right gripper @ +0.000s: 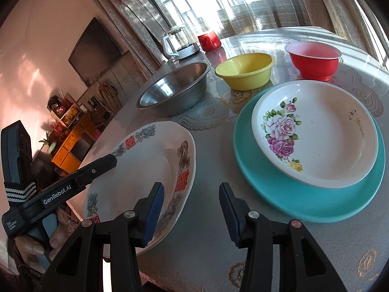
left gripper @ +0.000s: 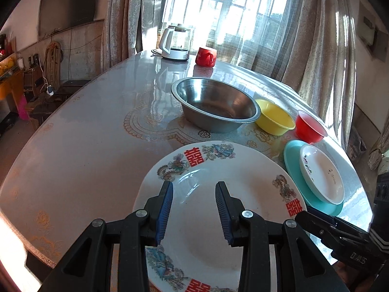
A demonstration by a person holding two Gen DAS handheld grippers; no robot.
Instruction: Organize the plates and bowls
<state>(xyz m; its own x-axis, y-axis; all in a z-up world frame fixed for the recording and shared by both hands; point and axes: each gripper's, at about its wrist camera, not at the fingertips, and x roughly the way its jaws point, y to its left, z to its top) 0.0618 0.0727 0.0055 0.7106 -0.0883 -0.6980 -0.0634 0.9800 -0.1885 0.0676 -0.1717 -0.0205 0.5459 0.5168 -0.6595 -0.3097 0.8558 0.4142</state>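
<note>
**Large plate waits at the near table edge**

The dragon-patterned plate [left gripper: 218, 206] lies at the table's [left gripper: 85, 133] near edge, overhanging it slightly, perhaps for easier pickup. The left gripper [left gripper: 194, 209] hovers part-open above it, holding nothing; the right gripper [right gripper: 192, 211] is also part-open and empty. The rose plate [right gripper: 316, 133] sits stacked on the teal plate [right gripper: 304, 199]. Contact beneath the left fingers is unclear.

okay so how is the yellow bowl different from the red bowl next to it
The yellow bowl looks opaque with a plain rolled rim; the red bowl looks translucent with a flat, pale flanged lip. The yellow bowl seems wider and shallower, the red bowl narrower with a stepped base. The yellow bowl stands between the steel basin and the red bowl. Both stand upright, empty, apart from each other.
</note>
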